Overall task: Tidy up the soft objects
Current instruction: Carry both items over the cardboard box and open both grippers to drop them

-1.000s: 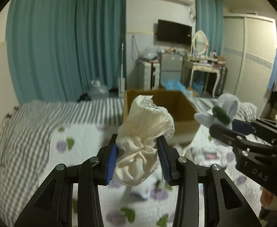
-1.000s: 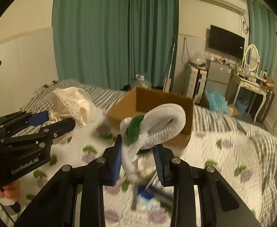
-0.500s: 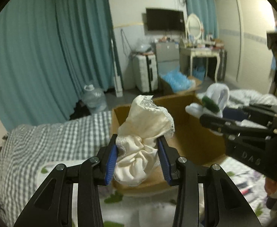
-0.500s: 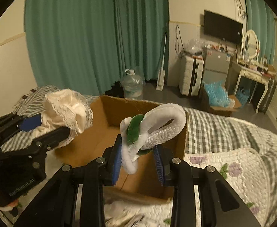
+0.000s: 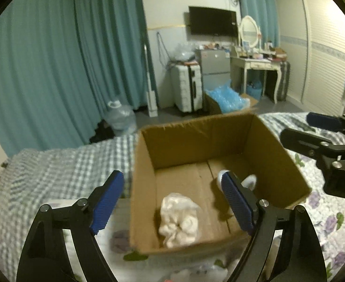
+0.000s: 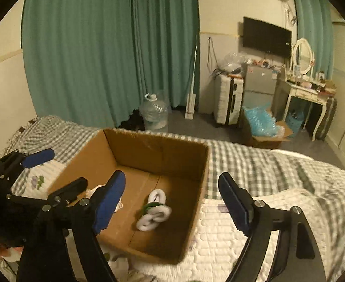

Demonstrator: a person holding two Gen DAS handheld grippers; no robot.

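Note:
An open cardboard box (image 5: 196, 136) stands on the bed; it also shows in the right wrist view (image 6: 158, 150). A cream lace cloth (image 5: 179, 218) lies on the box floor at the near left. A white and green sock (image 6: 154, 209) lies on the floor further right, partly hidden in the left wrist view (image 5: 249, 179). My left gripper (image 5: 174, 199) is open and empty above the box's near edge. My right gripper (image 6: 172, 199) is open and empty above the box. Each gripper shows in the other's view, the right (image 5: 313, 129) and the left (image 6: 52, 171).
The bed has a grey checked cover (image 6: 254, 164) and a white flowered quilt (image 6: 219, 235). Beyond the bed are teal curtains (image 6: 102, 58), a water jug (image 6: 153, 112), a white suitcase (image 5: 187, 87), a box of blue plastic (image 6: 262, 122) and a dressing table (image 5: 254, 63).
Both grippers moved forward over the box and opened. The cream cloth and the sock left the jaws and now lie on the box floor.

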